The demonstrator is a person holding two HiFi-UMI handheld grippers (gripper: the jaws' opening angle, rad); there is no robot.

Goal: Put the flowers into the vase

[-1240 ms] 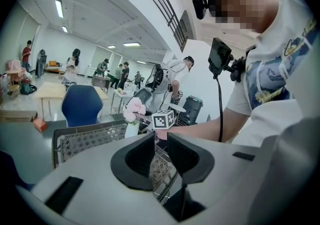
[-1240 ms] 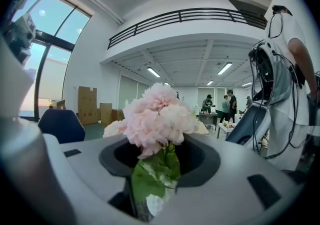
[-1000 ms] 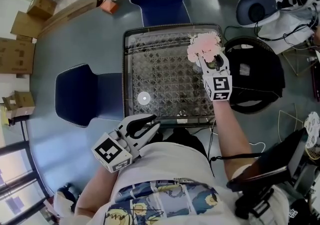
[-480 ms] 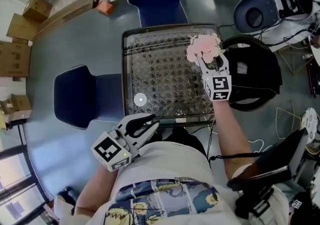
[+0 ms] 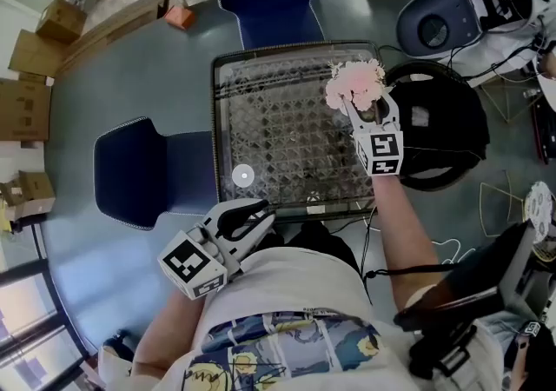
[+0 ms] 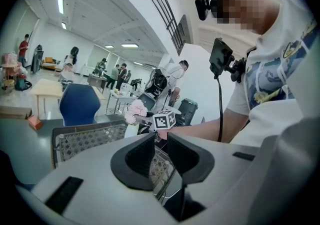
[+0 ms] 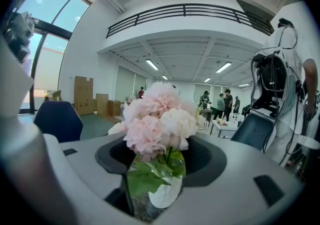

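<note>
Off the near-left corner of the square glass-topped lattice table (image 5: 287, 133), the left gripper (image 5: 257, 220) idles, jaws nearly together with nothing between them. At the table's far-right corner the pink-and-white flower bunch (image 5: 352, 81) stands in the small white vase (image 7: 162, 196), unmoved from a second ago. The right gripper (image 5: 365, 107) straddles it, jaws opening, pads clear of the stems. This is likely the release, with the placing nearly done.

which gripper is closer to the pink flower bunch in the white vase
Right. The right gripper sits at the pink flower bunch, jaws opening either side of it; the left gripper hangs off the mesh table's near edge.
</note>
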